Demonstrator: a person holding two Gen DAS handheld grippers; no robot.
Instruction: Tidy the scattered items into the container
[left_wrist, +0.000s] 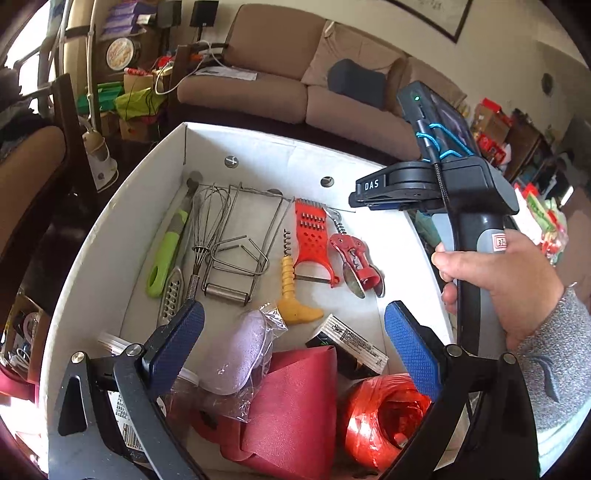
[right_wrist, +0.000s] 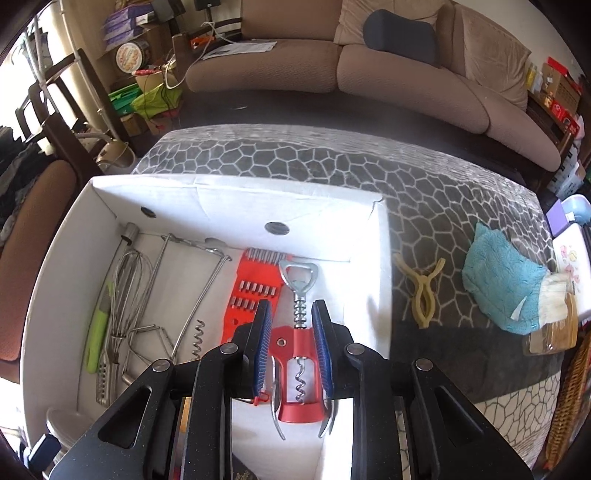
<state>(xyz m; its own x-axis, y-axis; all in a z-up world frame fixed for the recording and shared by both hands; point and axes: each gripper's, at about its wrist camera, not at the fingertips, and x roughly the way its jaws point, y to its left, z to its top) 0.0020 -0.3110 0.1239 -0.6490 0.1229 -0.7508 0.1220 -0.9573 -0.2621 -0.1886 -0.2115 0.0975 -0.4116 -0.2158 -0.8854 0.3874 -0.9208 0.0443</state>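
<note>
Sofa (right_wrist: 369, 55) far across the room, dark patterned worktop (right_wrist: 424, 184) in front of it. White box (left_wrist: 110, 236) sits on the worktop's left part, already holding most items: red cloth (left_wrist: 291, 398) and orange twine ball (left_wrist: 384, 413) at the near end, wire rack (left_wrist: 240, 236), whisk (left_wrist: 207, 221) and green-handled tool (left_wrist: 166, 251) far left, red grater (left_wrist: 310, 236) mid, yellow corkscrew (left_wrist: 291, 291) beside it. Teal cloth (right_wrist: 498, 284) lies on the worktop well right of the box; yellow clip (right_wrist: 421, 291) just outside the box's right wall. Red winged corkscrew (right_wrist: 299, 369) lies inside the box beside the grater, right gripper (right_wrist: 291, 343) closed on its body, pads pressing both sides. Left gripper (left_wrist: 291, 332) over the box's near end, jaws wide apart, nothing between them.
</note>
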